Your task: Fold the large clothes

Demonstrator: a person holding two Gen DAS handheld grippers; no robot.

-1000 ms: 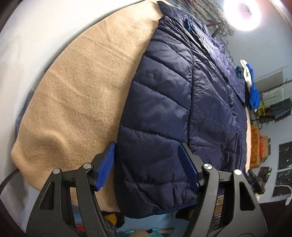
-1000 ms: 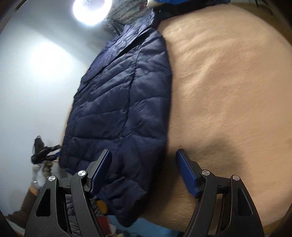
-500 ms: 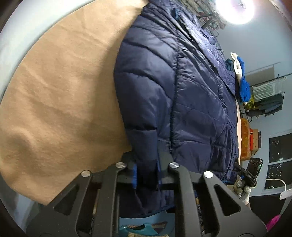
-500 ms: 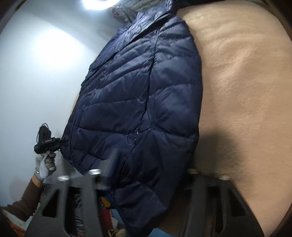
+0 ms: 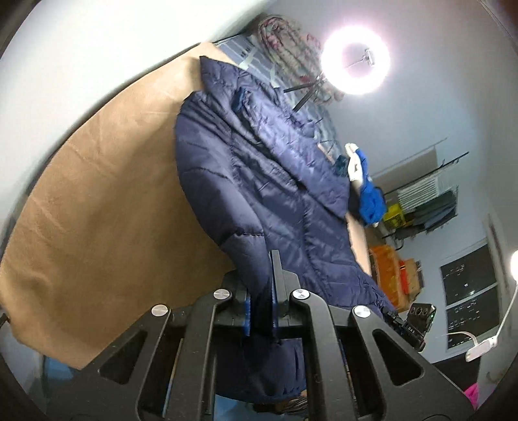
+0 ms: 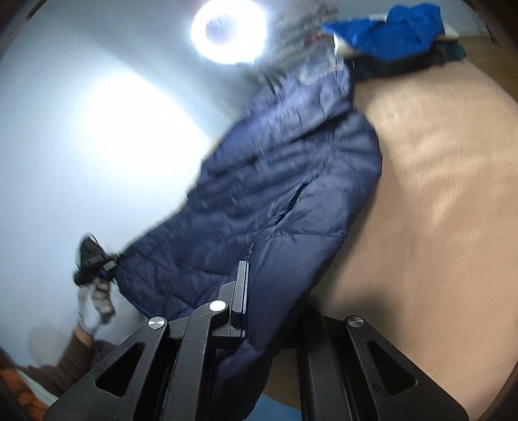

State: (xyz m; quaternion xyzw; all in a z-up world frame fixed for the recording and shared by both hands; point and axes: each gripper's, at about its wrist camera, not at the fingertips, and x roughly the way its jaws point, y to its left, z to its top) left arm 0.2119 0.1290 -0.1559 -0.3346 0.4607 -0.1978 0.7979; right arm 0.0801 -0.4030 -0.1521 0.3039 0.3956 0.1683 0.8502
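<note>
A navy quilted puffer jacket (image 5: 265,181) lies lengthwise on a tan blanket (image 5: 106,207), its near hem lifted off the surface. My left gripper (image 5: 260,307) is shut on the hem's left part. My right gripper (image 6: 259,311) is shut on the hem's right part; the jacket (image 6: 285,194) drapes over its right finger and hides it. The left gripper (image 6: 94,262) shows in the right wrist view holding the other hem corner, and the right gripper (image 5: 408,327) shows at the left view's lower right.
A blue garment on a clothes pile (image 5: 369,194) (image 6: 388,29) sits at the blanket's far end. A ring light (image 5: 354,61) shines behind. Shelves with an orange box (image 5: 388,268) stand to the right. A white wall is at left.
Both grippers went from open around the hem to shut on it. The hem has since risen off the blanket and both views have tilted upward.
</note>
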